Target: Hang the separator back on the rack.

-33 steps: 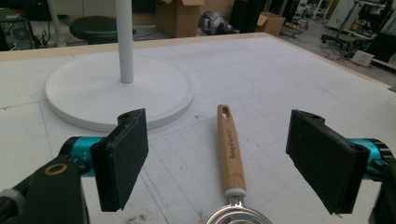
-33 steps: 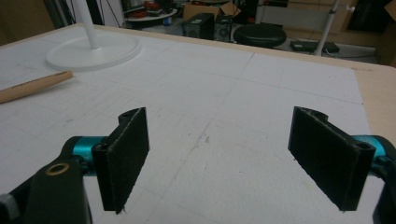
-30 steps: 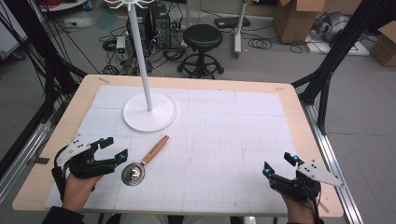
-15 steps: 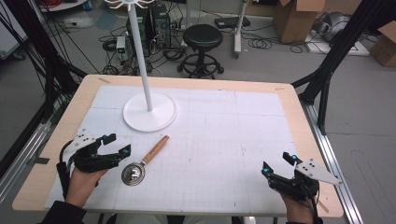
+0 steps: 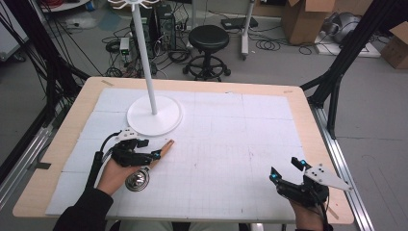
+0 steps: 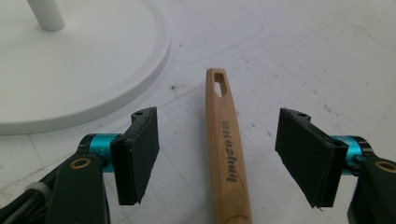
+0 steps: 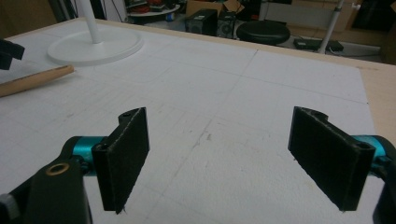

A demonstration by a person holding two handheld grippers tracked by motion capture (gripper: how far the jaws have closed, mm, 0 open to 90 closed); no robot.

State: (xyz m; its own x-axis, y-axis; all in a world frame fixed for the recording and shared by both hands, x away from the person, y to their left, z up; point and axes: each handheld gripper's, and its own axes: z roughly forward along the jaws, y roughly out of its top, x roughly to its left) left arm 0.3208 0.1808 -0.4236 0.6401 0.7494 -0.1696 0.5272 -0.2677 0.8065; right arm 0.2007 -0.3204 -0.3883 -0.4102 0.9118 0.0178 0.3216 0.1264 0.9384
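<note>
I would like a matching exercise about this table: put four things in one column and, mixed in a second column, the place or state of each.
Things:
1. wooden handle of the metal scoop
2. round white stand base
3. right gripper
4. black round stool

Places or states:
A. on the floor beyond the table
B. between the open jaws of the left gripper
C. open, holding nothing
D. on the table's far left part

Pairs: 1-B, 2-D, 3-C, 4-A

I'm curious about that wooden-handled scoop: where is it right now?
In the high view the scoop lies near the table's left front, just before the white stand base, its wooden handle between the open left gripper fingers.
</note>
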